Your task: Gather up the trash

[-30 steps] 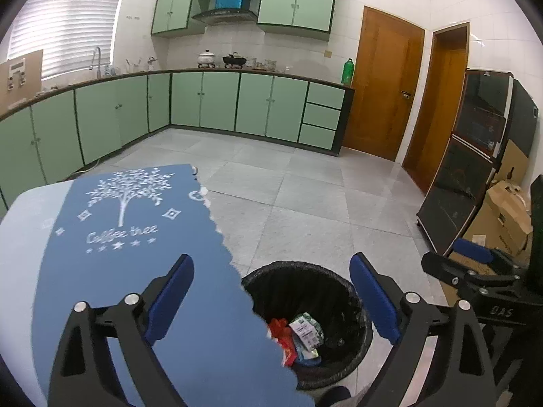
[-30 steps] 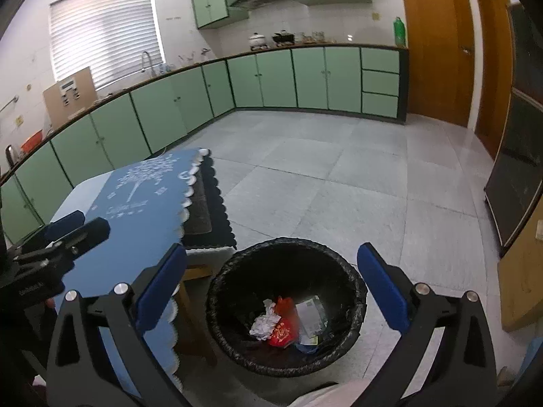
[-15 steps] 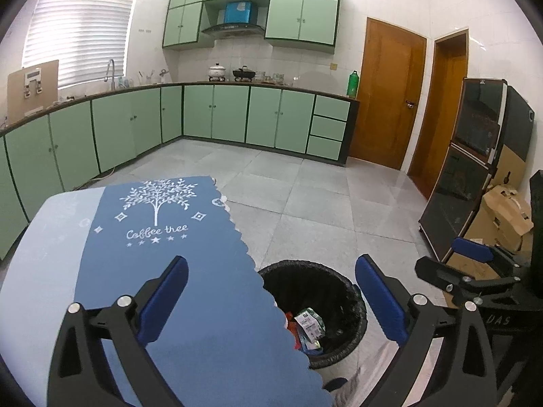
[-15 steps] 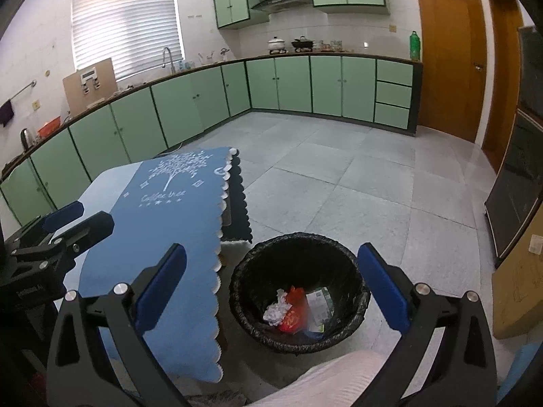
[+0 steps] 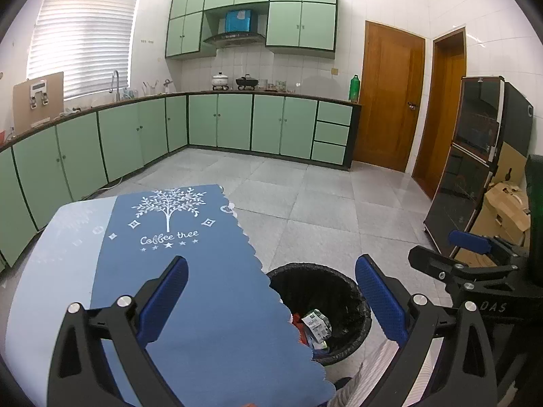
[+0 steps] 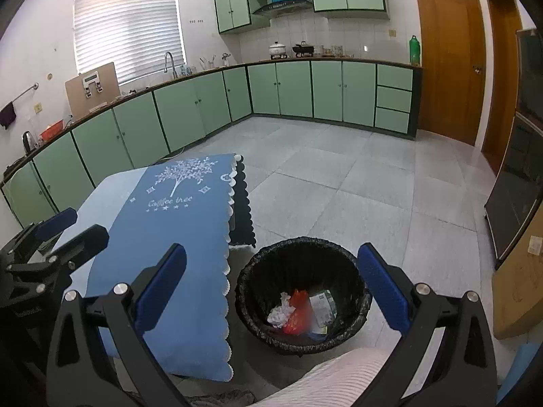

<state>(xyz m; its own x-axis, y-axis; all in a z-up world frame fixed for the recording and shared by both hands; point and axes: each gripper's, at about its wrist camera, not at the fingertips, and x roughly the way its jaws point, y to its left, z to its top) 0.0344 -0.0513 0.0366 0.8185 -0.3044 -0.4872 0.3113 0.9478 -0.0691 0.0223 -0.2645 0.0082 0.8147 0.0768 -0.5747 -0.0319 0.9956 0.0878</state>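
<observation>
Broadly, a kitchen: grey tiled floor (image 6: 339, 176), a long run of green cabinets (image 6: 292, 90) under a dark counter, two brown wooden doors (image 5: 390, 96) at the right. A window with white blinds (image 6: 127, 30) sits over the sink tap.

Nearer, a table under a blue cloth (image 6: 176, 237) printed with a white tree and the words "Coffee tree"; its scalloped edge hangs down on the side toward the bin. A paler blue strip runs along the far left side of the table top.

Just beside the table's edge, on the floor, stands a round bin (image 6: 302, 254) lined with a black bag. Trash lies at the bottom of it: a crumpled white paper (image 6: 280, 312), a red wrapper (image 6: 296, 312) touching it, and a green-and-white packet (image 6: 322, 305) to the right. From the left wrist view the cloth hides part of the bin.

Left gripper (image 5: 271, 302) hangs over the table edge, blue pads wide apart, nothing between them. Right gripper (image 6: 271, 288) hangs above the bin, pads likewise spread and empty. Each shows in the other's view at the side.

A striped pale sleeve (image 6: 332, 380) crosses the bottom of the right wrist view.
</observation>
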